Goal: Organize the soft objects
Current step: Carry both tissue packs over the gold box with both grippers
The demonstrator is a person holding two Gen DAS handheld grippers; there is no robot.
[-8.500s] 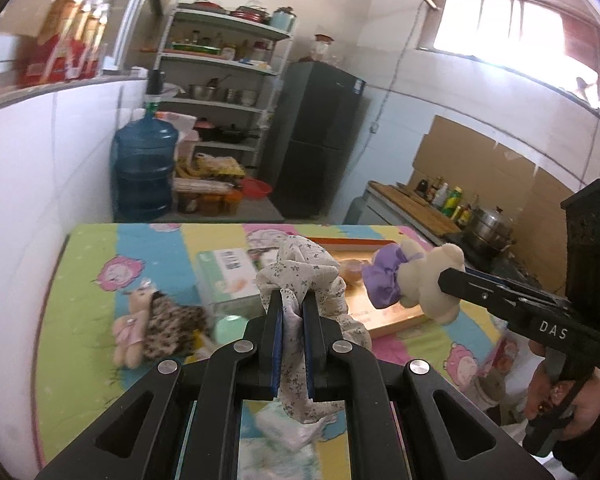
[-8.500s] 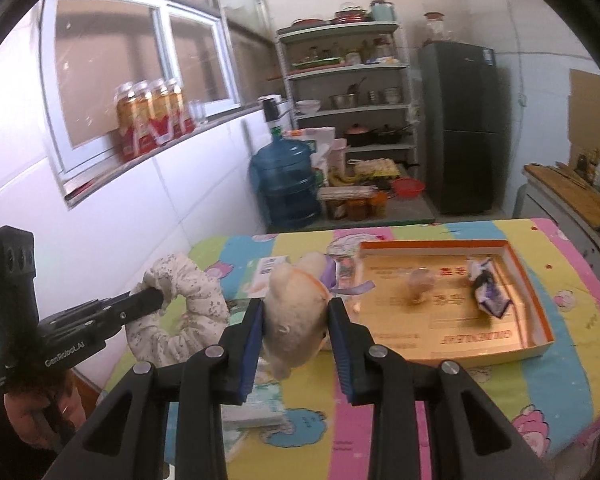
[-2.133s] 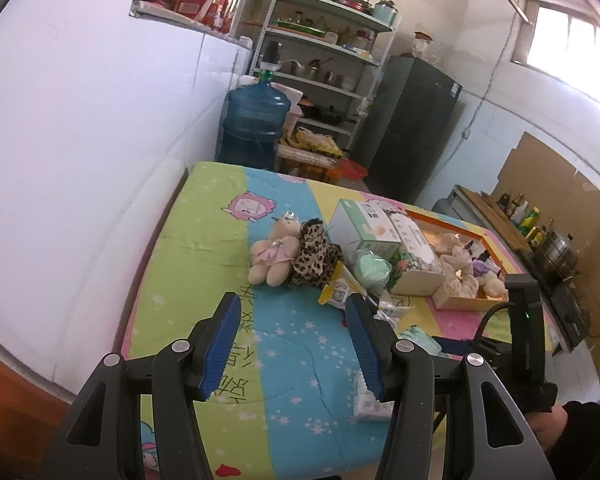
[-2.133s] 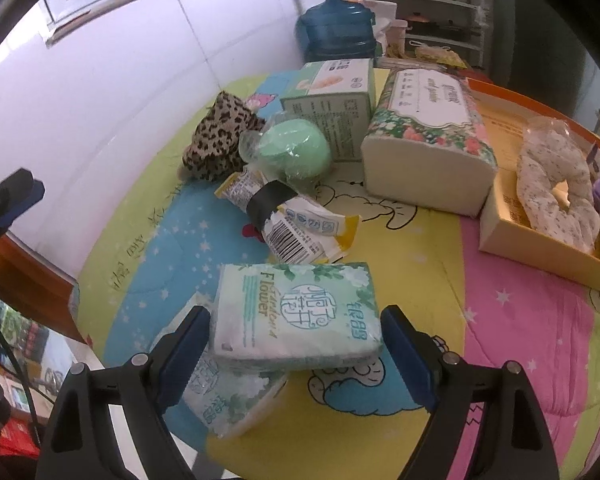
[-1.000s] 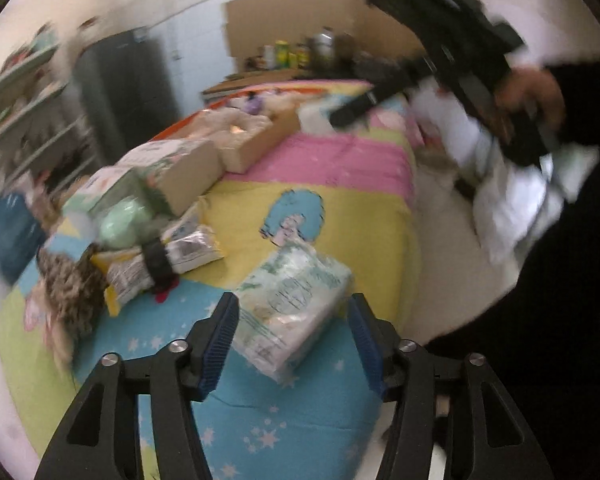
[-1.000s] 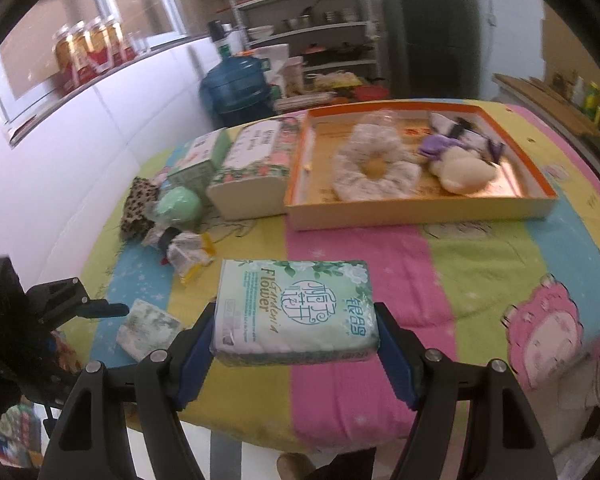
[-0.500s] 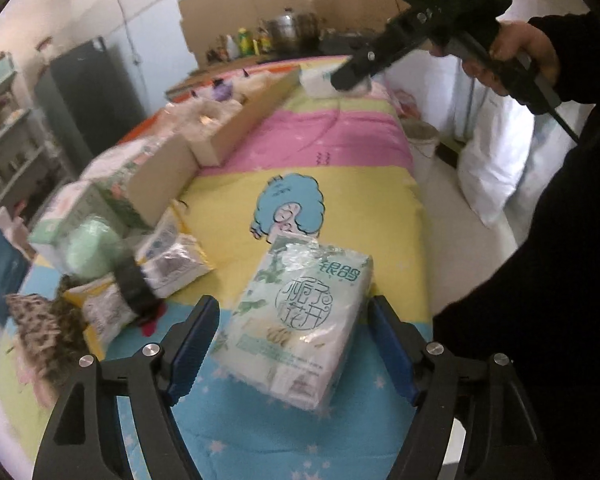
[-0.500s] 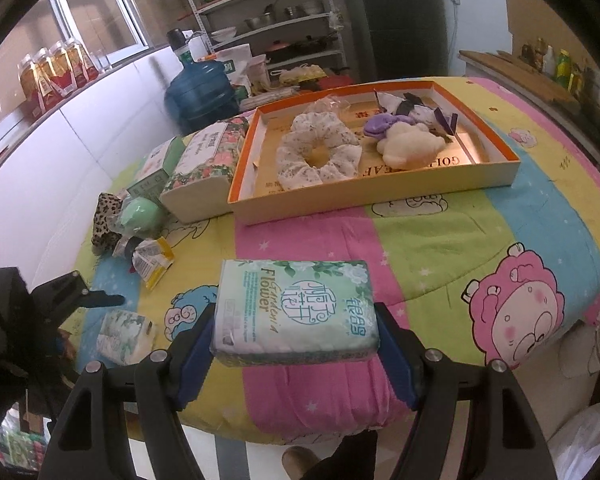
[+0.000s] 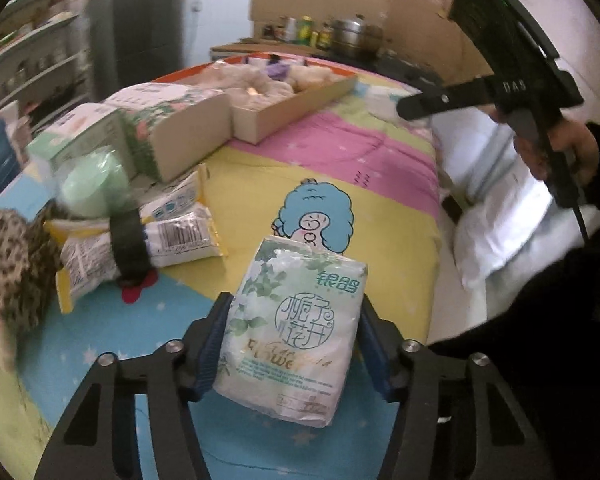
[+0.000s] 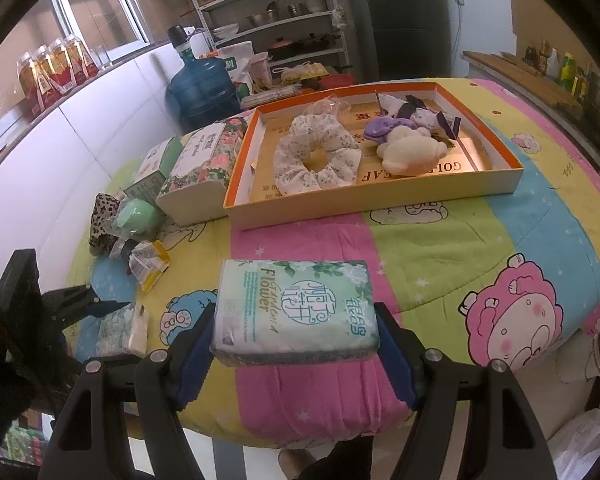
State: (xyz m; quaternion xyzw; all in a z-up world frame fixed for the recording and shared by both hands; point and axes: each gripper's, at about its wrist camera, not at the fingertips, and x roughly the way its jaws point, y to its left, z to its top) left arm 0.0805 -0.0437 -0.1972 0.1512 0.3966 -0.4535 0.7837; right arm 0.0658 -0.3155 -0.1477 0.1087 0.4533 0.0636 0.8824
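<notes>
My left gripper point(image 9: 294, 308) is closing its jaws around a white tissue pack point(image 9: 296, 328) with green flower print, at the table's near edge. Both blue pads touch the pack's sides. The right wrist view shows this same pack point(image 10: 122, 328) at the left gripper point(image 10: 108, 306). My right gripper point(image 10: 294, 316) is shut on a green tissue pack point(image 10: 296, 304) and holds it above the quilted table cover. Behind it lies the orange-rimmed tray point(image 10: 380, 200) holding a floral scrunchie point(image 10: 316, 160), a purple scrunchie point(image 10: 380, 128) and a cream plush toy point(image 10: 412, 152).
Left of the tray stand a floral tissue box point(image 10: 204, 168) and a green box point(image 10: 156, 168). Near them lie a green ball point(image 10: 136, 216), a snack packet point(image 10: 148, 260) and a leopard-print toy point(image 10: 102, 220). A water jug point(image 10: 200, 84), shelves and a fridge stand behind. A person's hand point(image 9: 572, 152) holds the right gripper.
The left gripper's jaws have narrowed onto the white tissue pack, which now sits deeper between the pads. The right gripper still holds its green pack and has hardly moved.
</notes>
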